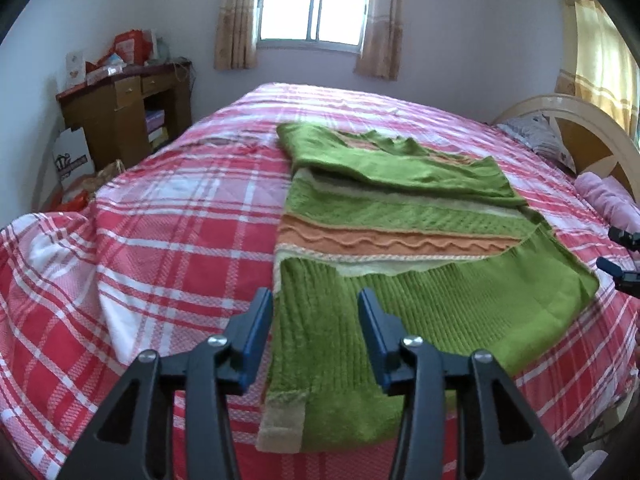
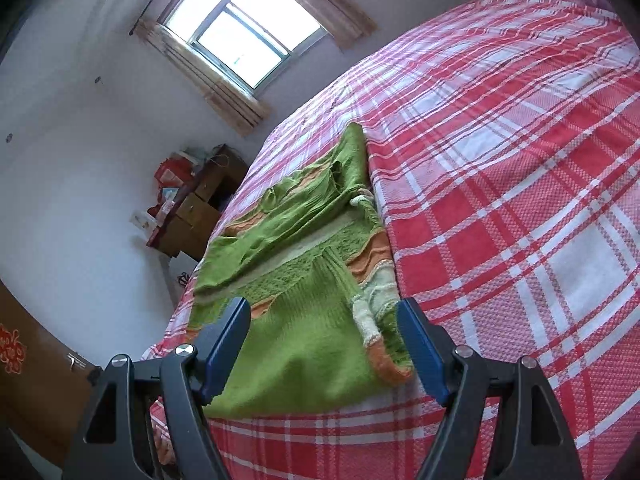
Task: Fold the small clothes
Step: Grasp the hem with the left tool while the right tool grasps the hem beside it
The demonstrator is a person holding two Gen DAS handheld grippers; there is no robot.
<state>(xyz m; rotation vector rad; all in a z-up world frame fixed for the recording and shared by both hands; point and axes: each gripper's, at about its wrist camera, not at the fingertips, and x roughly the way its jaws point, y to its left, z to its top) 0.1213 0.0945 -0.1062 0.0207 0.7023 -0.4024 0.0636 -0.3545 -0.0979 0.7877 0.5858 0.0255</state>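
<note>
A green knitted sweater (image 1: 400,208) with orange and cream stripes lies flat on a red-and-white plaid bedspread (image 1: 180,220). One sleeve is folded across its chest. Another sleeve runs along the near left edge and ends in a cream cuff (image 1: 280,428). My left gripper (image 1: 314,294) hovers open just above that sleeve, with nothing pinched. At the right edge of the left wrist view, my right gripper (image 1: 618,252) shows its fingertips beside the sweater's right side. In the right wrist view my right gripper (image 2: 322,306) stands wide open over the sweater (image 2: 300,240), holding nothing.
A wooden desk (image 1: 124,120) piled with boxes stands at the far left, with a white paper bag (image 1: 72,160) on the floor beside it. The curved headboard (image 1: 580,128) and a pink pillow (image 1: 608,200) are at the right. Plaid bedspread (image 2: 500,160) stretches right of the sweater.
</note>
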